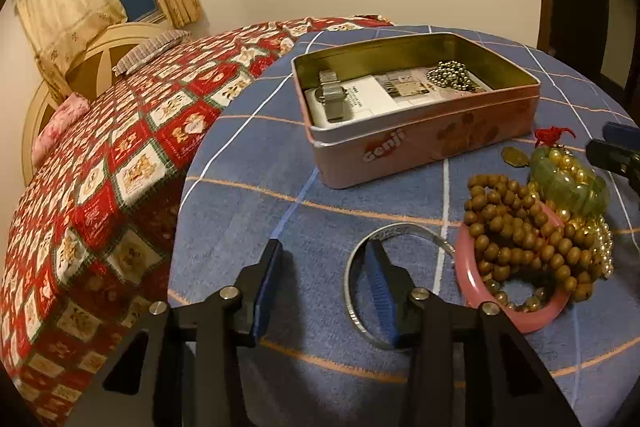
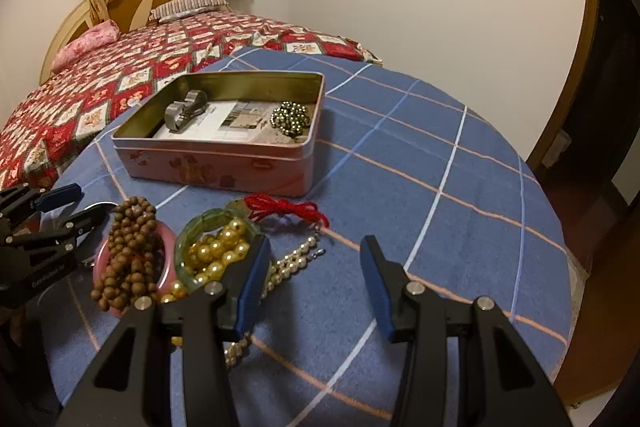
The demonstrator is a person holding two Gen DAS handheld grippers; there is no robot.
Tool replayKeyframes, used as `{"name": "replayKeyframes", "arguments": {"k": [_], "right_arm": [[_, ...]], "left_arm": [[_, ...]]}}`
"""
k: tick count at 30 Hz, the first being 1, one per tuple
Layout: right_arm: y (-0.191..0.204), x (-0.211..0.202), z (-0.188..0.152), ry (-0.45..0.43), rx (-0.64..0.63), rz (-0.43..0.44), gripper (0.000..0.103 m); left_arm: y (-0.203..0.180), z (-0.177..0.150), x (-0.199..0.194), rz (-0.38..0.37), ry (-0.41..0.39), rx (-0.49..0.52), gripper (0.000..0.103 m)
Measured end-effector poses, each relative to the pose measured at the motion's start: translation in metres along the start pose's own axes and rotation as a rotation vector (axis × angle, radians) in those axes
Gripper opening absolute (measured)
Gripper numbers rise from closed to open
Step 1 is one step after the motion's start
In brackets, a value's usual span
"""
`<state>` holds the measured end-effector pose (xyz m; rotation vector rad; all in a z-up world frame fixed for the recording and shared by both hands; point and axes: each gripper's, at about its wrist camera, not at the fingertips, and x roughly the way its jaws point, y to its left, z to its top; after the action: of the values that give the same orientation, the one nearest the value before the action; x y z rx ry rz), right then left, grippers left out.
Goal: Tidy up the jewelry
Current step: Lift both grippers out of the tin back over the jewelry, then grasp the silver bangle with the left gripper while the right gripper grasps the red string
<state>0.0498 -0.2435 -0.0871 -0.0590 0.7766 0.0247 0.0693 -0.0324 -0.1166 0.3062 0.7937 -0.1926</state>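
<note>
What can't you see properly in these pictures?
- Silver bangle, left wrist view: its near rim is hidden behind one finger of the left tongs.
- Pearl necklace, right wrist view: its near part runs behind the right tongs.
- Printed card in the tin: lettering too small to read.

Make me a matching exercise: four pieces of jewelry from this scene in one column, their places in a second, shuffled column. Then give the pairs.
Things:
1. silver bangle
2. watch
3. wooden beads
4. red cord

Places:
A. inside the tin, on the paper
B. flat on the cloth, around one finger of the left gripper
C. on the cloth just in front of the tin
D. heaped across the pink bangle

Pairs: 1-B, 2-A, 3-D, 4-C
</note>
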Motion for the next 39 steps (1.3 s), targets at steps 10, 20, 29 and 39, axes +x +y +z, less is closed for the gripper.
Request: {"name": "replayKeyframes", "arguments": {"k": [10, 20, 29, 39], "right_arm": [[-0.003, 0.031, 0.017, 0.082, -0.011, 0.047, 0.049], [0.002, 0.044, 0.02, 0.126, -0.005, 0.149, 0.004], [0.002, 0.013, 0.017, 0.031, -0.006, 0.152, 0.002], [-0.006, 0.027, 0.025, 0.061, 0.041, 0.124, 0.04]], "left_arm": [[0.006, 0.007, -0.001, -0.048, -0.009, -0.025, 0.005], [0.017, 0.013, -0.007, -0.056, -0.024, -0.052, 0.005], [0.022, 0.02, -0.022, -0.063, -0.062, -0.066, 0.005], [0.021, 0.023, -0.024, -0.06, -0.072, -0.072, 0.005]]}}
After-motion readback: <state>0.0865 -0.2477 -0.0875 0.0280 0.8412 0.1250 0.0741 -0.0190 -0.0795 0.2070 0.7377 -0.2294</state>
